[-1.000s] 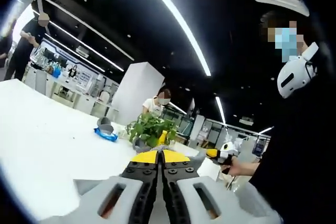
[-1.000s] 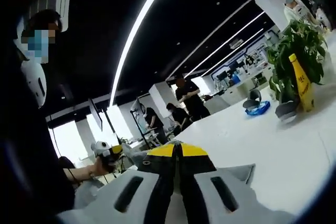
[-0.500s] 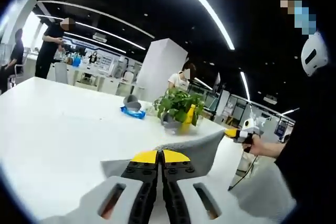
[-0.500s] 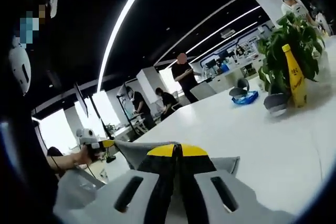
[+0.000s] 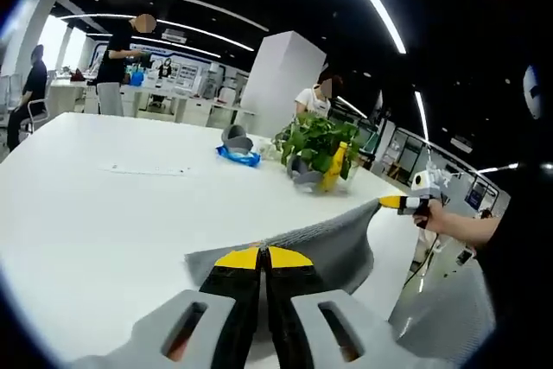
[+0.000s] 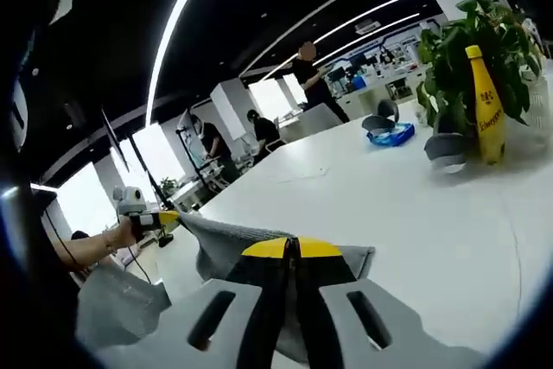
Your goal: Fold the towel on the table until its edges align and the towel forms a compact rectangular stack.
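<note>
A grey towel (image 5: pixel 333 244) is stretched in the air over the white table (image 5: pixel 104 213), one corner in each gripper. My left gripper (image 5: pixel 263 257) is shut on the near corner, its yellow tips pressed together. The right gripper (image 5: pixel 399 203), held by a hand, pinches the far corner at the table's right edge. In the right gripper view my right gripper (image 6: pixel 292 248) is shut on the towel (image 6: pixel 226 239), and the left gripper (image 6: pixel 157 218) holds the other corner at the left. More grey cloth (image 6: pixel 121 304) hangs low beside the table.
A potted plant (image 5: pixel 313 137), a yellow bottle (image 5: pixel 333 167) and a blue-and-grey object (image 5: pixel 235 146) stand at the table's far side; the same plant (image 6: pixel 458 41) and bottle (image 6: pixel 486 110) are at the right. A paper sheet (image 5: pixel 143 170) lies mid-table. People stand behind.
Both cameras have tipped down toward the table. The towel, held by both grippers throughout, has come lower and further over the table top, stretched wider between them.
</note>
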